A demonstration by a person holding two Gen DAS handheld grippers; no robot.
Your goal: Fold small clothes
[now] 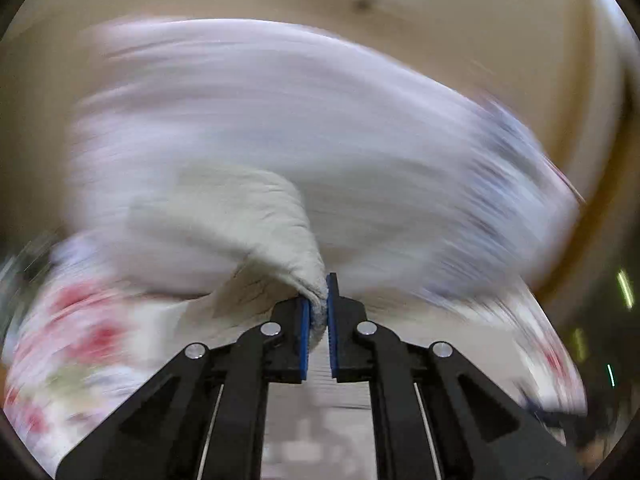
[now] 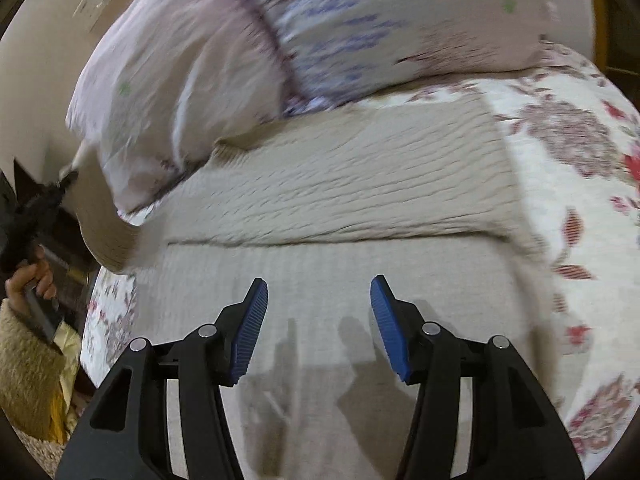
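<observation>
A beige ribbed knit garment [image 2: 352, 184] lies spread on the bed with one fold line across it. In the left wrist view my left gripper [image 1: 319, 300] is shut on an edge of the beige garment [image 1: 256, 216], which hangs lifted from the blue pads; the background there is heavily motion-blurred. My right gripper [image 2: 318, 304] is open and empty, hovering just above the near part of the garment, its shadows falling on the cloth. At the far left of the right wrist view the garment's lifted corner [image 2: 104, 240] curls up near a hand.
A floral quilt [image 2: 576, 184] covers the bed under the garment. A large pale pillow with purple print [image 2: 248, 52] lies behind it, also blurred in the left wrist view [image 1: 320, 120]. A person's hand in a fuzzy sleeve [image 2: 28, 320] is at the left edge.
</observation>
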